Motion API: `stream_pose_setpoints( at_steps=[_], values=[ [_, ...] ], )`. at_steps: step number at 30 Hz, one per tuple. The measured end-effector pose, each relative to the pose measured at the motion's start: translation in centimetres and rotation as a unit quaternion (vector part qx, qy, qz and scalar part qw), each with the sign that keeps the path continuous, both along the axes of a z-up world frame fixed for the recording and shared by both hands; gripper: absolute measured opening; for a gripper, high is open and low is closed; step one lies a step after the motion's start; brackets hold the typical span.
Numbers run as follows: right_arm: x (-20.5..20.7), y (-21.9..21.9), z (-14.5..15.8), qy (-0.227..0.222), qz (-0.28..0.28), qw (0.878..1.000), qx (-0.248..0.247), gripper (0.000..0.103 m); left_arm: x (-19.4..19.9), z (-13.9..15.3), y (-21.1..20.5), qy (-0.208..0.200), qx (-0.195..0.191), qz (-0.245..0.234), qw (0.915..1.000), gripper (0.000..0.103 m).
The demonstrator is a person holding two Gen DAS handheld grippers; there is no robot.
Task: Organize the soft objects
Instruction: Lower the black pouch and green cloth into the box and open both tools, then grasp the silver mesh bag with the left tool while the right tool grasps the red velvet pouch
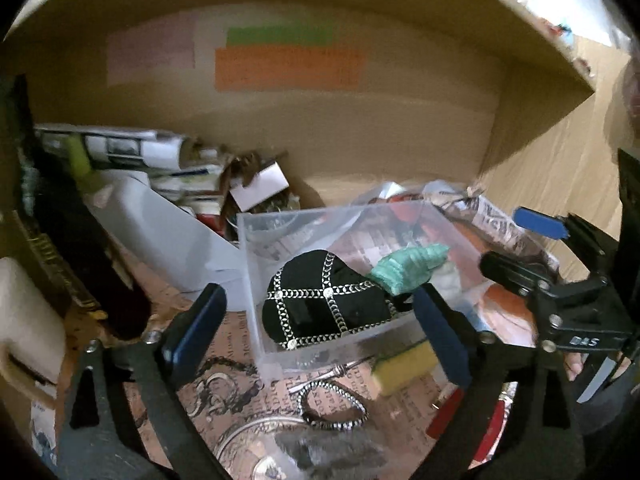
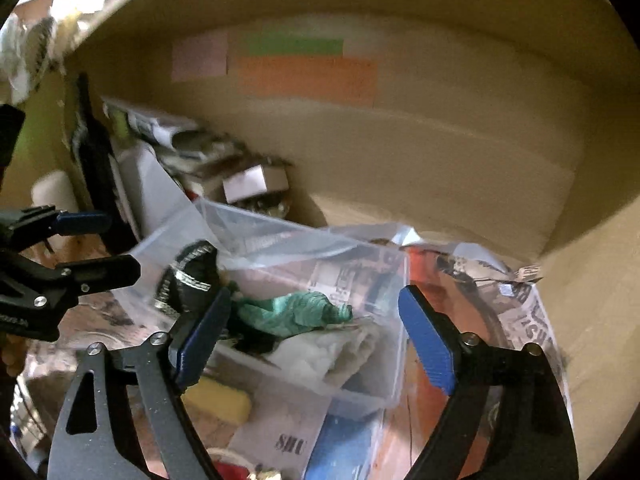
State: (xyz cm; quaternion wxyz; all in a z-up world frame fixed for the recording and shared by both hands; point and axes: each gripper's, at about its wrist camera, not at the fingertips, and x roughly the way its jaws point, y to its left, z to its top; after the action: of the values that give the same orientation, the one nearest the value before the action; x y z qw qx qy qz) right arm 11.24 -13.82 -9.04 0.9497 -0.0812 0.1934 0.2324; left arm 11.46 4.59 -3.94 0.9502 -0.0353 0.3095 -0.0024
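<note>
Legibly, little can be read: "SHC" upside down on a printed sheet (image 2: 288,446) in the right wrist view, and "SBC" or similar in white on the right gripper's black body, seen from the left wrist camera; the pink, green and orange paper labels (image 1: 290,68) on the cardboard back wall are too blurred to read.

From the left: a dark flat case (image 1: 76,264) leans against the wall, then rolled papers and a small grey block (image 1: 260,186) lie in a heap. The left gripper (image 1: 320,334) has its blue-padded fingers (image 1: 192,336) spread wide, holding nothing, straddling the near-left corner of a clear plastic box (image 1: 256,280). Inside the box lies a black velvet-like pouch (image 1: 324,304) crossed by silver chain trim, and touching its right end a crumpled teal cloth (image 1: 408,274). Below the box, only the left view shows a beaded bracelet (image 1: 334,406); a yellow sponge (image 1: 404,366) sits just beside it.

The right wrist view adds a whitish folded cloth (image 2: 340,356) in the box beneath the teal one. The right gripper (image 2: 316,334) is likewise wide open and empty, its fingers (image 2: 428,344) spanning the box's right half. Crinkled newsprint (image 2: 528,316) lies at far right.
</note>
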Motion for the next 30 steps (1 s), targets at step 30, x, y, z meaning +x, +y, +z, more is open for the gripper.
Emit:
stream_pose_setpoints(
  at_steps=[30],
  values=[
    [-7.5, 0.1, -11.7, 0.126, 0.023, 0.992, -0.015, 0.100, -5.5, -10.6, -2.6, 0.098, -0.011, 0.005, 0.9951, 0.101]
  ],
)
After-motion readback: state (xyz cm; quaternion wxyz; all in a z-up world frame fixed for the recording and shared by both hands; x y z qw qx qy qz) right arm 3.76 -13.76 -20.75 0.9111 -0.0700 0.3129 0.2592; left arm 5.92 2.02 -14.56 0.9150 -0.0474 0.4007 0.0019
